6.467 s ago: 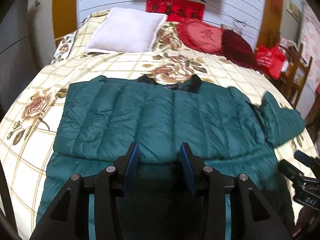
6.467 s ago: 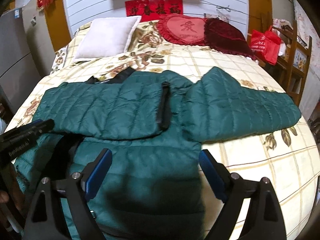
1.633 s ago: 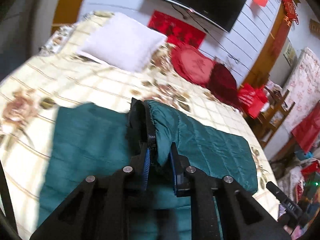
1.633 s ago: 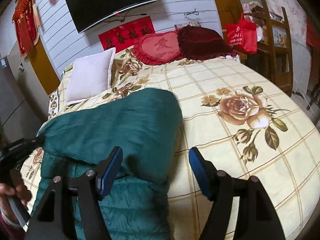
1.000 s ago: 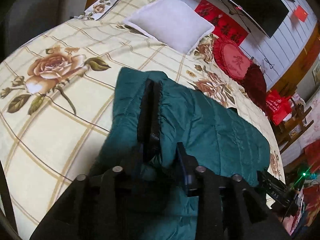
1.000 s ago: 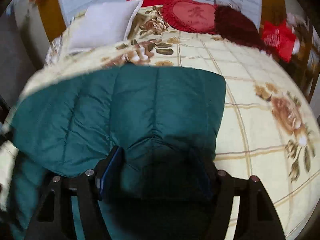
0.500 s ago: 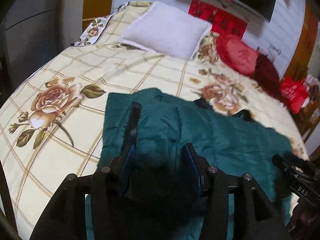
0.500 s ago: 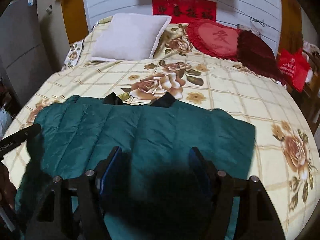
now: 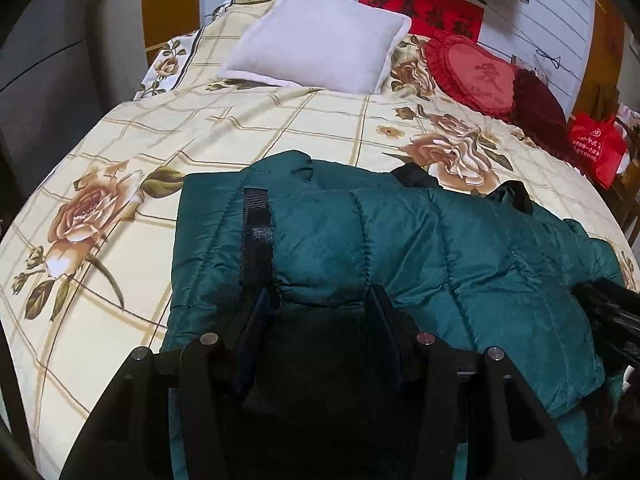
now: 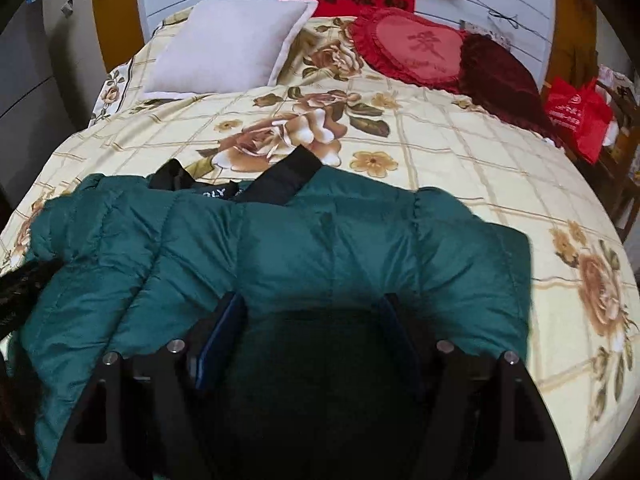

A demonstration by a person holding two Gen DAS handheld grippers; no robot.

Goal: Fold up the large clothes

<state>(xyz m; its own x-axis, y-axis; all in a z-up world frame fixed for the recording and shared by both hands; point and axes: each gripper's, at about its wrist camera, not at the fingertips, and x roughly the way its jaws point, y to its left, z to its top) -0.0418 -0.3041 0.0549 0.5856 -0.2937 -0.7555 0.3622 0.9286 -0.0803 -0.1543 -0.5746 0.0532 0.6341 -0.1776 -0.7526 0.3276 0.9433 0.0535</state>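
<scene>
The green padded jacket (image 9: pixel 420 248) lies folded on the bed (image 9: pixel 120 280), long axis across it, black collar (image 10: pixel 280 180) toward the white pillow (image 10: pixel 228 44). My left tongs (image 9: pixel 318 300) and right tongs (image 10: pixel 312 308) hover over its near edge, both spread wide.

The jacket (image 10: pixel 320 248) is teal with a black collar (image 10: pixel 286 178). The bedspread (image 9: pixel 224 120) is cream, gold-checked, with brown roses. The pillow (image 9: pixel 320 38) is white, the heart cushion (image 10: pixel 416 48) red, the bag (image 10: pixel 576 116) red.
</scene>
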